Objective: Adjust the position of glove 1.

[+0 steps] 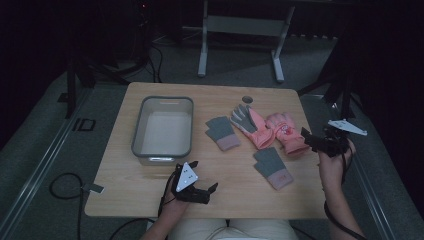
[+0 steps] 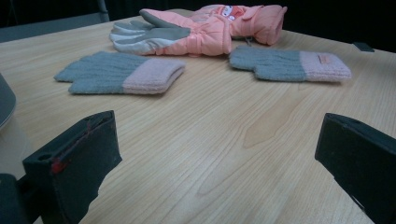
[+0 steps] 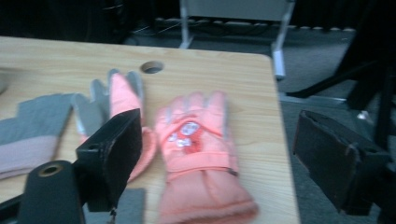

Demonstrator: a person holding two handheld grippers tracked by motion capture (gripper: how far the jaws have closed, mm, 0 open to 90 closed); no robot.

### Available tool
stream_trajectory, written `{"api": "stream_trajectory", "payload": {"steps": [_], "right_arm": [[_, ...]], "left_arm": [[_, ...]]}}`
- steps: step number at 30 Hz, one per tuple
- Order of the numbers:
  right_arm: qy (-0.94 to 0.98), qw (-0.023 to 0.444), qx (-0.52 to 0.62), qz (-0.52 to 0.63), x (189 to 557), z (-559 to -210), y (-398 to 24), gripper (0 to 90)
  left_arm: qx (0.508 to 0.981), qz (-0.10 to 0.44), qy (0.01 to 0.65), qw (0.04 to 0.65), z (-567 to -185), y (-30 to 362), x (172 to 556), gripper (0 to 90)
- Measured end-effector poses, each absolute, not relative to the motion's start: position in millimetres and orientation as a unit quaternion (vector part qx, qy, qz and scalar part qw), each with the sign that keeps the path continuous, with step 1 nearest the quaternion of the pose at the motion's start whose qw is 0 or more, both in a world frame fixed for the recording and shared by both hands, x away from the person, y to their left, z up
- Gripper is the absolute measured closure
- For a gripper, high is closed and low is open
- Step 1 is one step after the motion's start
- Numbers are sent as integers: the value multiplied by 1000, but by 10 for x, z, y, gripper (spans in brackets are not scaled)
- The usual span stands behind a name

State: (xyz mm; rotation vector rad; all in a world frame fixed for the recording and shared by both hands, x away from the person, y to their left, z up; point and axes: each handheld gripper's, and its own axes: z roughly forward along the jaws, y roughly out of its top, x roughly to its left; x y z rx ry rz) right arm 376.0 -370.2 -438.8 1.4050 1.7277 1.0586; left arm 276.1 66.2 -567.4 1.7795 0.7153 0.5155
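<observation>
1. The left gripper (image 1: 200, 186) hovers low over the near edge of the light wooden table (image 1: 220, 197), at about 6 o'clock; its jaws stand wide apart, released, holding nothing.
2. The right gripper (image 1: 320, 141) sits at about 3 o'clock by the table's right edge, jaws also spread and empty.
3. Nearest the right gripper is the padded pink ski glove with cartoon print (image 3: 198, 154), lying back-up just beside it, cuff toward the near edge.
4. A second pink ski glove with grey palm (image 1: 248, 125) lies palm-up to its left, the two touching at the cuffs.
5. A grey knitted glove with pink cuff (image 1: 223, 133) lies toward 12 o'clock of centre; its grey knitted partner glove (image 1: 272, 167) lies nearer, toward 4 o'clock.
6. A grey rectangular plastic tub (image 1: 136, 135) stands at about 9 o'clock.
</observation>
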Motion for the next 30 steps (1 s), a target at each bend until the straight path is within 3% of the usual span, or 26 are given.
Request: {"api": "stream_trajectory", "payload": {"steps": [24, 30], "right_arm": [[731, 250, 457, 441, 4102, -4465, -2985, 112], [752, 217, 421, 459, 4222, -4560, -2750, 217]], "left_arm": [[750, 215, 299, 549, -5674, 662, 2756, 0], [750, 214, 299, 550, -5674, 658, 2752, 0]]}}
